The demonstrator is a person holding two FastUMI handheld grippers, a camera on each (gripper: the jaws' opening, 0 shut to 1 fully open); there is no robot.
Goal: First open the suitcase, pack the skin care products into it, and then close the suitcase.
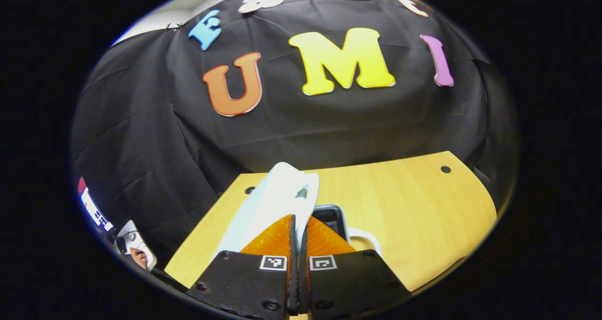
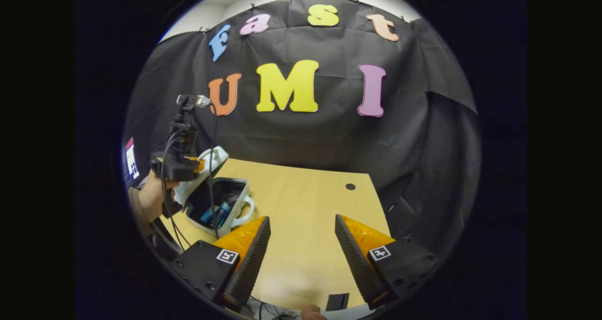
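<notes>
Two grippers share this closing step, and going left to right across the right gripper view the working one comes first: the left gripper (image 2: pixel 195 164), held by a hand (image 2: pixel 153 195) at the table's left edge, sits at the raised lid (image 2: pixel 207 167) of the small white suitcase (image 2: pixel 221 228). In the left gripper view its fingers (image 1: pixel 275 237) stand pressed together with no gap between them and the lid's white edge (image 1: pixel 282 193) rises just beyond the tips; whether any of the lid is pinched between them cannot be told. Inside the open case, blue skin care products (image 2: pixel 216 214) lie on the dark lining, so packing looks done and only the shutting remains. To do it well, the lid should probably be swung down along its hinge arc rather than shoved flat, keeping the contact near the free rim so the light case does not skid on the wooden table (image 2: pixel 301 202). The bottles ought to lie low enough to clear the rim, and the white handle (image 2: pixel 244 212) on the near side must stay out of the seam. Farther right, the right gripper (image 2: pixel 301 242) hovers over bare table, well apart from the case, jaws spread wide and holding nothing; it could steady the base if the case starts to slide.
</notes>
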